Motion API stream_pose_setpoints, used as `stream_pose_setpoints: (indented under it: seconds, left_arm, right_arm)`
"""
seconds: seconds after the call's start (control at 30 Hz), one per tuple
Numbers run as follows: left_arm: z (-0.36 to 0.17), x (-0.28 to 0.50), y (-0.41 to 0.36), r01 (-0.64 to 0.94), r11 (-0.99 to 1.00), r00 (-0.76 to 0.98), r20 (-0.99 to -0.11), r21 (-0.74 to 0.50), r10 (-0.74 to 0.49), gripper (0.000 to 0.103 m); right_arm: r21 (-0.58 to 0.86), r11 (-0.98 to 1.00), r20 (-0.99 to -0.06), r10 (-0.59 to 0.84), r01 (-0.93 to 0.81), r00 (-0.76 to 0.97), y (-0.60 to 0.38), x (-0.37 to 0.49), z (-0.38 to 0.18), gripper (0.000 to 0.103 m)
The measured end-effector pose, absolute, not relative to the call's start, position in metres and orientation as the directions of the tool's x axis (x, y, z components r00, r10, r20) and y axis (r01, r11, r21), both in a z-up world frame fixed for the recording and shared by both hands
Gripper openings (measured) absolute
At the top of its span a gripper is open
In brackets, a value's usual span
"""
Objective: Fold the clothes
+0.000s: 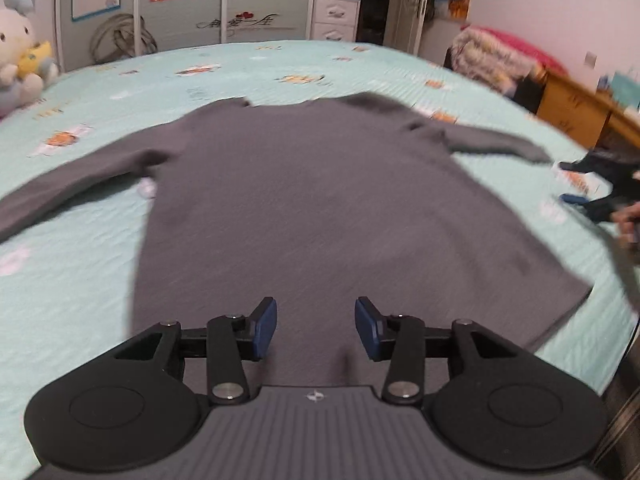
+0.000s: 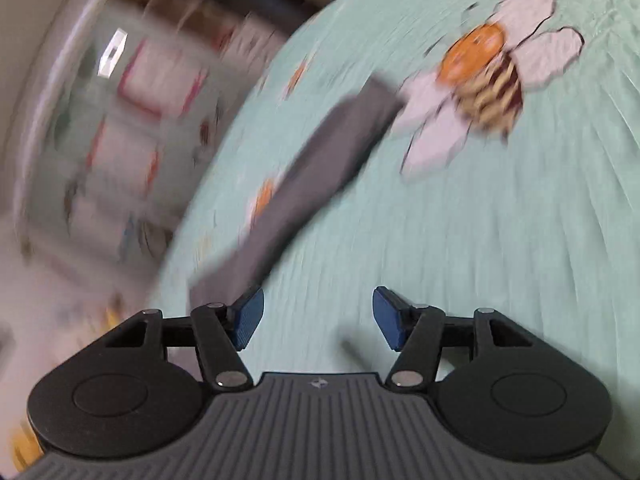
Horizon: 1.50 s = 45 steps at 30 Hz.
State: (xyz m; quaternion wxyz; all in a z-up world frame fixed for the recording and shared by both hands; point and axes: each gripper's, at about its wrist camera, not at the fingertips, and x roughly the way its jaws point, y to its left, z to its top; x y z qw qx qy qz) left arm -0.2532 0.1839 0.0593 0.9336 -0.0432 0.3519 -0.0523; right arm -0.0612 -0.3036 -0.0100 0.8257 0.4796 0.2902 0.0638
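Across the mint bedspread (image 1: 100,80) with its bee prints, I see the grey long-sleeved sweater (image 1: 312,200) spread flat, both sleeves out to the sides, hem toward me. My left gripper (image 1: 316,328) hovers over the hem, jaws apart and holding nothing. My right gripper (image 2: 318,318) is also spread wide, empty, above bare bedspread, with 1 sleeve (image 2: 312,176) running away just beside its left finger. A plush toy (image 1: 20,52) sits at the far left edge.

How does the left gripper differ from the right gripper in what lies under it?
The left gripper is over the gray sweater body; the right gripper is over bare bedspread beside a sleeve. The left view is fairly sharp, the right blurred. Both are open and empty.
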Motion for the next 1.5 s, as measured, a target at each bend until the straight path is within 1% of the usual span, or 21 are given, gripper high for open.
stream_pose_setpoints:
  seconds: [0.17,0.33,0.37,0.43,0.47,0.6,0.67,0.73,0.87,0.93,1.0,1.07,1.1,1.13,1.17,1.2,1.27,1.33,1.37,1.43,1.5]
  left_arm:
    - [0.037,-0.216,0.178,0.015,0.984,0.700,-0.701,-0.175,-0.135,0.049]
    - [0.031,-0.208,0.176,0.013,0.987,0.701,-0.702,-0.161,-0.124,0.057]
    - [0.031,-0.207,0.175,0.016,0.988,0.700,-0.704,-0.154,-0.121,0.058]
    - [0.030,-0.205,0.174,0.021,0.990,0.697,-0.707,-0.141,-0.116,0.059]
    - [0.030,-0.204,0.173,0.024,0.991,0.696,-0.709,-0.134,-0.113,0.059]
    - [0.029,-0.200,0.171,0.033,0.993,0.692,-0.715,-0.111,-0.103,0.060]
    - [0.028,-0.199,0.170,0.031,0.994,0.691,-0.716,-0.103,-0.096,0.060]
    - [0.027,-0.199,0.169,0.030,0.995,0.691,-0.717,-0.094,-0.089,0.061]
    - [0.027,-0.199,0.167,0.023,0.996,0.692,-0.718,-0.086,-0.078,0.061]
    - [0.027,-0.199,0.167,0.026,0.996,0.692,-0.717,-0.083,-0.077,0.062]
    - [0.028,-0.199,0.168,0.024,0.996,0.694,-0.715,-0.087,-0.079,0.062]
    - [0.028,-0.200,0.168,0.022,0.996,0.698,-0.711,-0.090,-0.080,0.062]
    - [0.028,-0.201,0.168,0.022,0.996,0.701,-0.708,-0.091,-0.080,0.062]
    - [0.028,-0.202,0.168,0.023,0.995,0.705,-0.705,-0.093,-0.082,0.062]
    - [0.028,-0.203,0.169,0.024,0.995,0.709,-0.700,-0.100,-0.087,0.062]
    - [0.029,-0.205,0.170,0.022,0.993,0.714,-0.693,-0.116,-0.097,0.061]
    - [0.032,-0.210,0.179,0.015,0.982,0.733,-0.666,-0.188,-0.139,0.057]
    - [0.038,-0.217,0.191,0.001,0.963,0.761,-0.625,-0.270,-0.175,0.049]
    - [0.042,-0.221,0.196,-0.008,0.956,0.777,-0.604,-0.294,-0.179,0.047]
    - [0.051,-0.233,0.207,-0.037,0.955,0.815,-0.562,-0.296,-0.142,0.046]
    - [0.060,-0.246,0.219,-0.080,0.954,0.851,-0.519,-0.291,-0.087,0.046]
  right_arm:
    - [0.870,0.416,-0.397,0.278,0.263,0.874,-0.314,0.001,-0.025,0.061]
    - [0.880,0.381,-0.380,0.205,0.284,0.902,-0.309,0.036,-0.032,0.061]
    - [0.878,0.390,-0.378,0.207,0.278,0.903,-0.315,0.039,-0.031,0.056]
    - [0.843,0.459,-0.416,0.231,0.279,0.879,-0.321,0.046,-0.031,0.015]
    - [0.820,0.501,-0.439,0.239,0.278,0.866,-0.328,0.049,-0.030,0.002]
    - [0.733,0.631,-0.440,0.157,0.253,0.884,-0.351,0.044,-0.021,0.002]
    - [0.700,0.670,-0.459,0.160,0.245,0.874,-0.356,0.049,-0.026,0.002]
    - [0.633,0.745,-0.472,0.155,0.211,0.868,-0.353,0.057,-0.027,0.002]
    - [0.638,0.742,-0.471,0.167,0.204,0.866,-0.361,0.061,-0.028,0.001]
    - [0.661,0.722,-0.460,0.174,0.205,0.871,-0.370,0.057,-0.026,0.004]
    - [0.672,0.698,-0.457,0.130,0.246,0.880,-0.384,0.041,-0.020,0.012]
    - [0.640,0.691,-0.475,0.012,0.336,0.880,-0.385,0.026,-0.012,0.017]
    - [0.616,0.691,-0.482,-0.049,0.379,0.875,-0.383,0.019,-0.008,0.024]
    - [0.583,0.705,-0.480,-0.101,0.403,0.872,-0.374,0.008,0.000,0.029]
    - [0.555,0.721,-0.470,-0.140,0.415,0.872,-0.366,-0.004,0.007,0.030]
    - [0.551,0.752,-0.437,-0.109,0.362,0.893,-0.353,-0.012,0.014,0.030]
    - [0.521,0.830,-0.391,0.026,0.198,0.920,-0.313,-0.027,0.029,0.031]
    - [0.508,0.861,-0.395,0.231,0.002,0.889,-0.261,-0.037,0.038,0.030]
    - [0.510,0.855,-0.402,0.332,-0.093,0.853,-0.234,-0.043,0.041,0.030]
    - [0.524,0.812,-0.416,0.509,-0.259,0.754,-0.180,-0.058,0.045,0.030]
    - [0.539,0.756,-0.428,0.626,-0.371,0.652,-0.134,-0.080,0.048,0.030]
